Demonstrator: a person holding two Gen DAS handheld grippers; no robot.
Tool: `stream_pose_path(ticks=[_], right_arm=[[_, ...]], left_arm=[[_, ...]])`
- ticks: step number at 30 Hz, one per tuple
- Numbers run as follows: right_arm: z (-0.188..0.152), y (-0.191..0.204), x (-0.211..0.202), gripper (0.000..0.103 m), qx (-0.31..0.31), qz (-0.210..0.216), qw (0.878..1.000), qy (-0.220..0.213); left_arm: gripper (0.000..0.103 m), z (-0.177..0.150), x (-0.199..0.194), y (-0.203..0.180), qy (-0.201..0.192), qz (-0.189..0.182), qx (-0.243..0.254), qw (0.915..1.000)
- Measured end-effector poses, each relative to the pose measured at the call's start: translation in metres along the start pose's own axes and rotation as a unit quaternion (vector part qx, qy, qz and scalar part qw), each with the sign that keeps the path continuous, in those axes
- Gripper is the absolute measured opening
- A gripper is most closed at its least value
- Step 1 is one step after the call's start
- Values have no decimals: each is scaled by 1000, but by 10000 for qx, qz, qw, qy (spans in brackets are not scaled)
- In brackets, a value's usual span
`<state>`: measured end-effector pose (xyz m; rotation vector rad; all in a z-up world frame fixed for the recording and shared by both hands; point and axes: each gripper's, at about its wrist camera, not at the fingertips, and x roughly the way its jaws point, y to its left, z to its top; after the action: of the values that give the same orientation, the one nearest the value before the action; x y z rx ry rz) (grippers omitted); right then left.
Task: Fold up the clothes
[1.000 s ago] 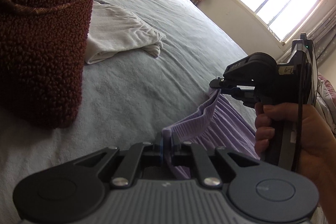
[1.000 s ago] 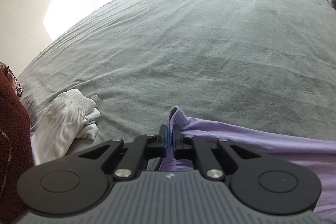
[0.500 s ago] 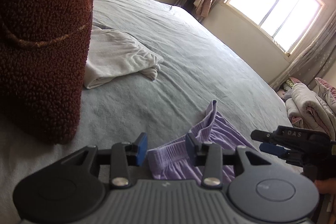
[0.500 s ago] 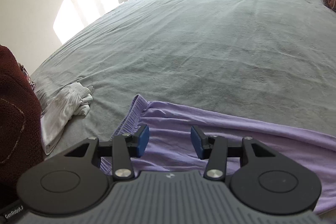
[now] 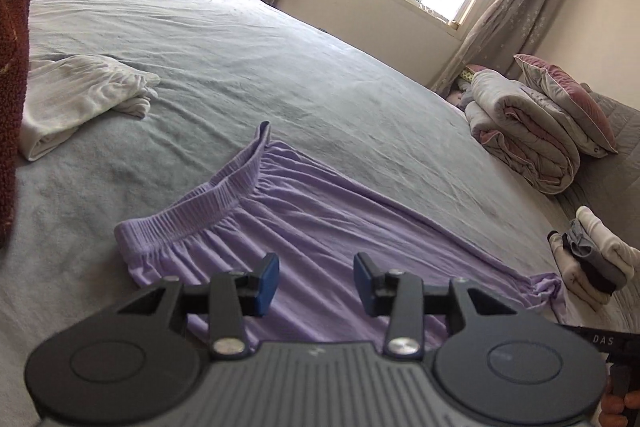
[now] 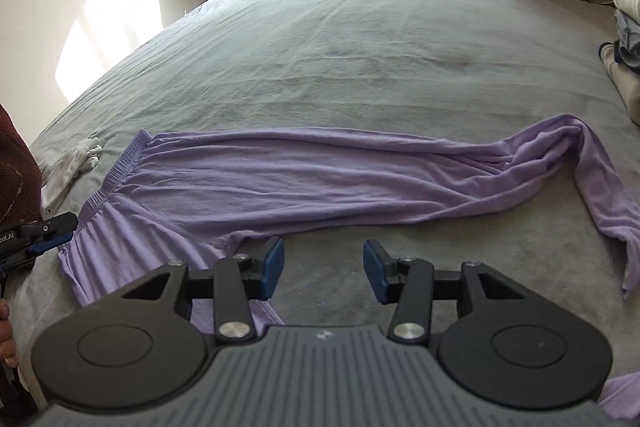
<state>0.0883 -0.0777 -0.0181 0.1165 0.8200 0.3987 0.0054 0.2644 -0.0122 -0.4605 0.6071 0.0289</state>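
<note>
Right wrist view: lilac trousers (image 6: 320, 175) lie spread on the grey bed (image 6: 360, 47), long axis running left–right across the frame, elastic waistband (image 6: 120, 167) at the left end, leg ends doubled over and trailing toward the near edge at the right. Right hand-held gripper (image 6: 323, 269) stands with jaws apart, nothing between the pads, over bare sheet just near-side of the trouser leg. Left hand-held gripper (image 6: 52, 233) shows at the frame's left edge beside the waistband, so the left hand is nearer the waist, the right nearer mid-leg.

Left wrist view: left hand-held gripper (image 5: 316, 281) also wide open and empty, over the gathered cloth just below the waistband (image 5: 208, 203). This view adds a crumpled white garment (image 5: 80, 95) toward the bed's left edge and a folded stack (image 5: 588, 259) beyond the leg ends. Only the right wrist view shows the trousers' full length and the bent leg.

Judgement: trousers lie flat but unfolded lengthwise.
</note>
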Motion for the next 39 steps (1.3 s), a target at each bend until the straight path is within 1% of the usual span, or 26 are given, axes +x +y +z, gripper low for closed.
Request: stream_pose_path(ticks=[3, 6, 8, 11, 13, 18, 19, 20, 21, 24, 27, 29, 30, 32, 35, 37, 39], right_arm=[[-16, -28, -21, 49, 162, -206, 9996, -42], [-28, -54, -40, 49, 271, -473, 9985, -105], [-35, -70, -50, 49, 368, -646, 9970, -198], [-42, -93, -63, 49, 574, -895, 9939, -307], [-44, -108, -70, 49, 708, -1041, 9915, -330], [-47, -135, -84, 48, 945, -1192, 9874, -431], [-47, -138, -86, 46, 1007, -1208, 9866, -435], [-47, -142, -87, 38, 1068, -1225, 9857, -439], [-47, -146, -89, 36, 1130, -1241, 9848, -443], [-48, -157, -93, 36, 1314, -1290, 9819, -454], [-48, -165, -92, 36, 1336, -1389, 9804, -416], [-51, -171, -91, 36, 1348, -1460, 9794, -349], [-52, -174, -90, 34, 1354, -1495, 9789, -316], [-55, -180, -90, 25, 1378, -1546, 9780, -256], [-63, -188, -98, 25, 1323, -1693, 9765, -156], [-69, -195, -106, 25, 1337, -1678, 9766, -137], [-76, -200, -113, 25, 1364, -1677, 9763, -136]], left_arm=[[41, -7, 4, -18, 223, -345, 269, 9988], [41, -17, 10, -38, 484, -711, 556, 9947], [41, -25, 14, -52, 671, -963, 735, 9904], [41, -37, 21, -73, 950, -1339, 1002, 9813], [41, -44, 24, -87, 1125, -1576, 1162, 9742], [39, -70, 32, -129, 1538, -2302, 1632, 9470], [38, -75, 33, -137, 1605, -2437, 1696, 9413], [37, -80, 34, -145, 1677, -2563, 1750, 9357], [37, -85, 35, -154, 1755, -2695, 1803, 9296], [37, -94, 40, -172, 1915, -2956, 1841, 9176], [37, -101, 44, -192, 2015, -3198, 1864, 9069], [37, -106, 49, -203, 2069, -3273, 1906, 9021], [37, -109, 51, -209, 2104, -3303, 1928, 8997], [37, -115, 57, -220, 2189, -3349, 1959, 8953], [37, -123, 64, -231, 2314, -3317, 2068, 8909], [37, -128, 67, -236, 2345, -3297, 2176, 8882], [37, -129, 68, -239, 2341, -3293, 2214, 8875]])
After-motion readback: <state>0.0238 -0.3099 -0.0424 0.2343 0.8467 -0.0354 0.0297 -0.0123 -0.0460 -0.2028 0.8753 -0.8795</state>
